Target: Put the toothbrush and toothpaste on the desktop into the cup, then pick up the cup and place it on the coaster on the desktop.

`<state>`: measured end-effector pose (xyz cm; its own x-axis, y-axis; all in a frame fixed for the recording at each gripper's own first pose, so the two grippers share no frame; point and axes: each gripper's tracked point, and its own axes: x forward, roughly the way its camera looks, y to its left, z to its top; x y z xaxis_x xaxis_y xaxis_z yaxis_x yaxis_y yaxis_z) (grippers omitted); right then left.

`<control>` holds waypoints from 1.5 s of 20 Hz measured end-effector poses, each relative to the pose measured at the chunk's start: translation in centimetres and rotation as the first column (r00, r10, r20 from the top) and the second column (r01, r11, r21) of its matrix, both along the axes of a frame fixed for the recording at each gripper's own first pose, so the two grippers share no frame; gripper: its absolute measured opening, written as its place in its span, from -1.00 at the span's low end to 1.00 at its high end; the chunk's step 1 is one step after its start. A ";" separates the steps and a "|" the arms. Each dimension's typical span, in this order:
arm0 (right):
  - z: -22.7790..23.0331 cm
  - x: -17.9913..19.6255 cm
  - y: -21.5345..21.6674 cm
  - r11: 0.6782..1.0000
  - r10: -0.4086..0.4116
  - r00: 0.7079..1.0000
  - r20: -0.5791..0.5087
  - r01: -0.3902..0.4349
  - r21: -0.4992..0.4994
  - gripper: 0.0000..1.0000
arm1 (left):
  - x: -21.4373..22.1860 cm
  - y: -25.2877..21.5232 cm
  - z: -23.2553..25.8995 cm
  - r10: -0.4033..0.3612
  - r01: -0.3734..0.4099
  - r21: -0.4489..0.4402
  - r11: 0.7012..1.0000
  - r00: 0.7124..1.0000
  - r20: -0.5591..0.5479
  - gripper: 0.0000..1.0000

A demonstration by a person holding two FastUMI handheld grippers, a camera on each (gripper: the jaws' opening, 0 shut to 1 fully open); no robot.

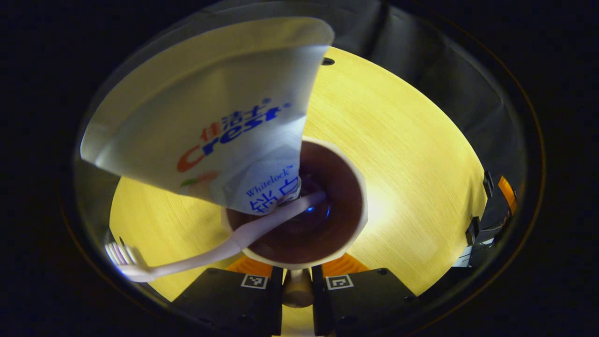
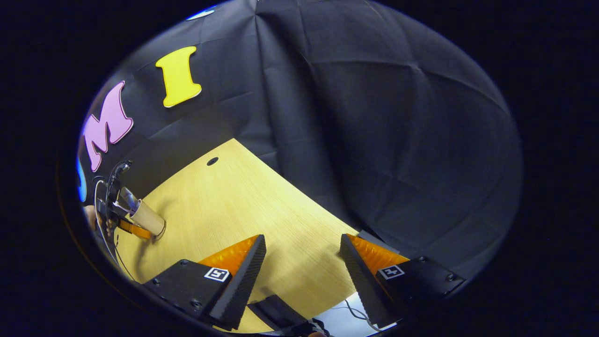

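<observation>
White toothbrush [image 1: 187,264] and toothpaste [image 1: 210,126] lean out of the cup [image 1: 346,173], which the left gripper [image 1: 297,285] pinches by its rim above the desktop [image 1: 412,154]. Right gripper [image 2: 303,260] hangs spread and empty. Top-heavy contents could tip the cup from that thin rim pinch.

One cup [image 1: 327,187] at frame centre of the left gripper view — one toothpaste tube [image 1: 206,117] upper left, one toothbrush [image 1: 187,262] lower left — one desk [image 1: 412,164], two grippers.
</observation>
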<state>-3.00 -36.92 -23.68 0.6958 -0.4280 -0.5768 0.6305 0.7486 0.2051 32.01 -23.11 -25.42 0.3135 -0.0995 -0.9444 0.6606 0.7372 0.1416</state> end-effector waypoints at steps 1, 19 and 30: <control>-0.1 -0.1 0.0 1.000 -0.001 1.000 0.000 0.001 0.003 0.96 | 0.1 0.1 -0.1 0.008 -0.008 0.000 1.000 1.000 -0.002 -0.39; 2.4 3.0 4.4 0.988 0.153 0.988 0.033 -0.152 -0.017 0.97 | -2.6 2.3 6.1 0.100 -0.085 -0.167 0.982 0.992 0.082 1.00; 9.9 6.2 14.6 0.898 0.433 0.896 0.099 -0.419 -0.134 0.96 | -14.5 9.2 19.6 0.354 -0.139 -0.461 0.876 0.836 0.420 0.95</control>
<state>3.16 -22.37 -13.80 0.8875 -0.1285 -0.4425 0.2214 0.9611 0.1649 17.48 -13.95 -5.84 0.7772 -0.2851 -0.5610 0.3744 0.9260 0.0482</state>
